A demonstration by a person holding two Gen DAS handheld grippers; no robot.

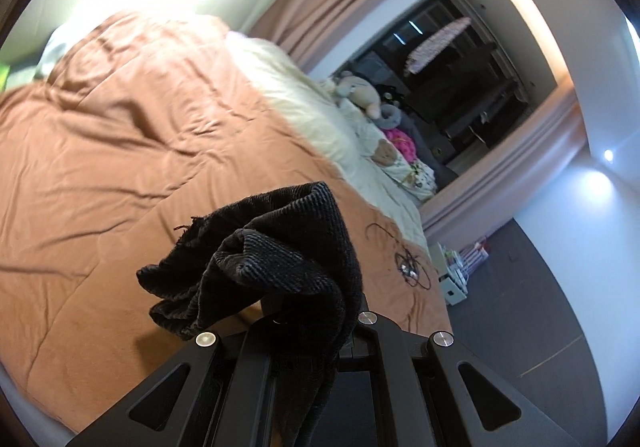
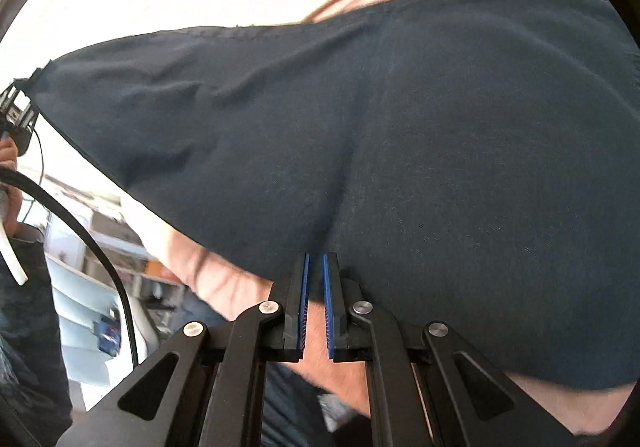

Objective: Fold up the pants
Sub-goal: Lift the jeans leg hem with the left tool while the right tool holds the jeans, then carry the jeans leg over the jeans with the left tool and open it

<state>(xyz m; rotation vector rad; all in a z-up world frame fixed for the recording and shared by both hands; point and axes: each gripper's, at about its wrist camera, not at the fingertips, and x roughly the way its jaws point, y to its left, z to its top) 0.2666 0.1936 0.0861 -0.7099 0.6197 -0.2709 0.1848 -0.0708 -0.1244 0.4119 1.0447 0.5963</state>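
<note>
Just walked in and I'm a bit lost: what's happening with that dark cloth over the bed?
A person is folding pants with a handheld gripper in each hand. The left gripper is shut on a bunched end of the dark fabric, held above the orange bedspread. The right gripper pinches another edge, with the cloth stretched between them in the air.

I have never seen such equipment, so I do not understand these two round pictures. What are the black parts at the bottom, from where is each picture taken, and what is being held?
A person holds a two-finger gripper in each hand, and each gripper carries a wide-angle camera looking along its fingers, which are the black parts you see. In the left camera's picture, the left gripper is shut on a bunched edge of the dark pants, lifted above a bed with an orange blanket. In the right camera's picture, the right gripper pinches the pants too, so the cloth hangs spread between both. The bed also carries soft toys and a tangled cable.
</note>
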